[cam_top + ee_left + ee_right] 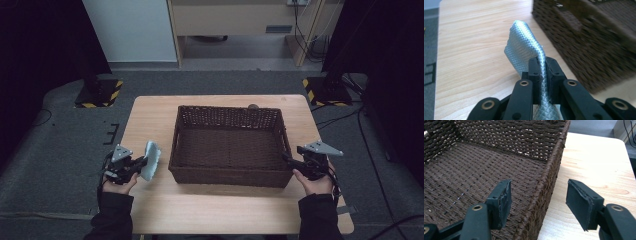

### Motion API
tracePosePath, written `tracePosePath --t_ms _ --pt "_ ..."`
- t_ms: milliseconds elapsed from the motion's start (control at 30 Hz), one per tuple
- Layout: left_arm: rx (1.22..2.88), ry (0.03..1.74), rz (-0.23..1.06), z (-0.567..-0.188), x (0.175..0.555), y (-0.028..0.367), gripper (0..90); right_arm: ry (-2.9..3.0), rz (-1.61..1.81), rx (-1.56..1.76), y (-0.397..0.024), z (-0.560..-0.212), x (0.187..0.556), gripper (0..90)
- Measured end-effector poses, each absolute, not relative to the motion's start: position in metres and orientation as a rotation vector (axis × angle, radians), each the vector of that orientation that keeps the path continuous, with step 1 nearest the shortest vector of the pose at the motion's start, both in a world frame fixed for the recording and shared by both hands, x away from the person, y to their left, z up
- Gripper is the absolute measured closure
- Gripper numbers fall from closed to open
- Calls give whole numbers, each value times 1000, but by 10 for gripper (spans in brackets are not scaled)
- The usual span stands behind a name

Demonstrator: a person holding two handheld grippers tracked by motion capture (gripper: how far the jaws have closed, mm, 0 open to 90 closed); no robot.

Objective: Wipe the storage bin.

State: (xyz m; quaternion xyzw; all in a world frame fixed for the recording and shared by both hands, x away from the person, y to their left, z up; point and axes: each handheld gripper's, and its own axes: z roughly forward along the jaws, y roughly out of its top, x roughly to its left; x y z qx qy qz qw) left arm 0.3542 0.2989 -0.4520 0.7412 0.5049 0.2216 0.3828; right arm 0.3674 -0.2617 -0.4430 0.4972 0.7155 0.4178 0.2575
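High view showed the wooden table with a dark woven basket standing in its middle, empty inside. The left gripper was at the left of the basket, near its lower left corner, and it pinched a pale silvery pouch. The pouch stood on its edge, with its long axis running away from the person, about parallel to the left wall of the basket. So the basket lay to the right of this hand, just beside it, and the left hand was clearly the nearer one to carry the pouch over the wall. The right gripper was at the right wall of the basket, near the lower right corner.

Left gripper view showed the left gripper with its jaws pressed together on the pouch, which rose up and forward between them and bent a little at the top. The basket was at the right, blurred, apart from the pouch.

Right gripper view showed the right gripper with its jaws spread, one pad inside the basket and one outside, over the table. The right wall passed between them, but the pads did not press on it. I judged that the next move was to bring the pouch to the right, over the wall, and into the basket.
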Motion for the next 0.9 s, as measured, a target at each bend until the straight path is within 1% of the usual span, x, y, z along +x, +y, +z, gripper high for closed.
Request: tracePosePath --t_ms 133,233,400,633,767,900 --pt "1905 1339 622 -460 361 302 828 1941 1138 1354 -263 -443 367 369" --pt "1919 1362 633 -466 364 308 827 1944 1127 1357 -262 -446 368 369" --pt "1941 1438 629 -479 369 323 826 1947 1130 1353 -260 -446 368 373" --pt "1961 1471 588 -487 372 330 809 1955 1145 1347 -259 -445 368 383" --pt "1957 1475 575 -489 373 331 769 1962 1143 1348 -257 -446 368 384" --pt "1940 1464 583 -487 372 333 672 1966 1142 1350 -257 -446 368 384"
